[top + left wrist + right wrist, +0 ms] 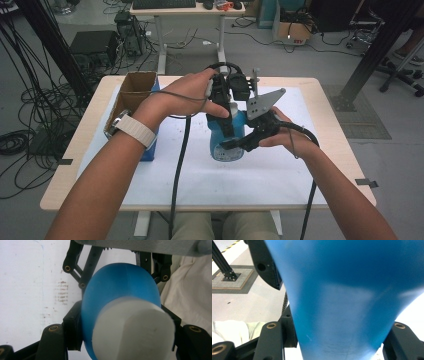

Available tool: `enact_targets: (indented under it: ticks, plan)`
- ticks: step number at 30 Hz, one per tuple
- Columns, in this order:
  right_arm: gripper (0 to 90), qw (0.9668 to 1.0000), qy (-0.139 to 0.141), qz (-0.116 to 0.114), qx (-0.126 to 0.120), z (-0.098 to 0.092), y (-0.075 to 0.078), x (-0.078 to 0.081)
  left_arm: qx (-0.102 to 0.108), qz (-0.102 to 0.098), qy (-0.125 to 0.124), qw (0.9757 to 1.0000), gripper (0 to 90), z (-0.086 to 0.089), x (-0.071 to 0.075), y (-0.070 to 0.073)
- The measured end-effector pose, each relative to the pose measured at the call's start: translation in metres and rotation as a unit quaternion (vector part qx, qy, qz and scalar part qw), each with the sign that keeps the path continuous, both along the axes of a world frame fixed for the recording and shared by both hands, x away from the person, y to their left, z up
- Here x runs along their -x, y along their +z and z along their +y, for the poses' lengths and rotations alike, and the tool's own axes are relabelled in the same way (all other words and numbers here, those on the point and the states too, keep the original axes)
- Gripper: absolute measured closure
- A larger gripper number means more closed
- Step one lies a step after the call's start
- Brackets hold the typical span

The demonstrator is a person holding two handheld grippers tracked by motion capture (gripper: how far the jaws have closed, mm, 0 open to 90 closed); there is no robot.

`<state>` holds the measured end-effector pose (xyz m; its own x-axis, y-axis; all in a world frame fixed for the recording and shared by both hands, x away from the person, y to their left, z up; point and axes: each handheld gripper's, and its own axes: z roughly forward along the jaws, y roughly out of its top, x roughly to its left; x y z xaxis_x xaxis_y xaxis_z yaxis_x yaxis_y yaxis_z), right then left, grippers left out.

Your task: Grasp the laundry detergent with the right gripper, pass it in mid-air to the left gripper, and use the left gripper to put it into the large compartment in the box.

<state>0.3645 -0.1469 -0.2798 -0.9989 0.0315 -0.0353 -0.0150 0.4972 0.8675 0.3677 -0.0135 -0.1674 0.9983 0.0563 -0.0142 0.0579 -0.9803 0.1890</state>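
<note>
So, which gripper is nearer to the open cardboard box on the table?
Left. The left gripper grips the blue bottle at the table's middle, on the side toward the cardboard box. The right gripper grips the same bottle from its far side, away from the box.

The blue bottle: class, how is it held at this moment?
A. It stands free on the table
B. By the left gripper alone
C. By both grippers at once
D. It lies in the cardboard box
C: the left gripper and the right gripper both clamp the blue bottle above the table.
</note>
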Motion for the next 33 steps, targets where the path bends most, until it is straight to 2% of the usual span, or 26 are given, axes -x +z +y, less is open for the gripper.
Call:
enact_targets:
  ticks: [14,15,17,20,23,26,27,28,30,33]
  plan:
    - [42.6,1.0,-0.004,0.004,-0.007,-0.001,-0.002,-0.001,-0.005,-0.002,-0.007,1.0,37.3,-0.002,-0.002,0.001]
    - [42.6,1.0,-0.003,0.003,-0.008,-0.001,-0.002,-0.001,-0.005,-0.001,0.001,1.0,37.4,-0.003,0.0,0.0]
    - [42.6,0.9999,-0.003,0.003,-0.01,-0.001,-0.002,-0.001,-0.006,-0.002,-0.007,1.0,37.4,-0.003,-0.002,0.001]
    - [42.4,0.9999,-0.003,0.001,-0.014,-0.002,-0.003,-0.001,-0.006,-0.001,0.001,1.0,37.4,-0.004,0.0,0.001]
    - [41.9,0.9999,0.0,-0.004,-0.017,-0.003,-0.003,0.0,-0.008,-0.005,-0.004,0.9999,37.4,-0.005,0.001,0.001]
    - [28.3,0.9997,-0.005,-0.01,-0.021,-0.004,-0.005,0.0,-0.001,-0.005,0.006,1.0,37.4,-0.005,0.003,0.0]
    - [24.7,0.9997,-0.007,-0.007,-0.022,-0.006,-0.006,0.0,-0.003,-0.006,0.003,1.0,37.4,-0.004,0.002,0.0]
    - [22.1,0.9997,-0.005,-0.001,-0.025,-0.008,-0.007,0.002,-0.013,-0.009,-0.008,0.9998,37.4,-0.004,0.001,0.001]
    - [15.7,0.9997,-0.004,-0.003,-0.025,-0.014,-0.01,0.004,-0.012,-0.007,0.001,0.9999,37.4,-0.003,0.002,0.001]
    - [10.0,0.9997,-0.012,0.006,-0.02,-0.028,-0.015,0.008,-0.019,-0.013,-0.007,0.9997,37.4,-0.002,0.001,0.001]
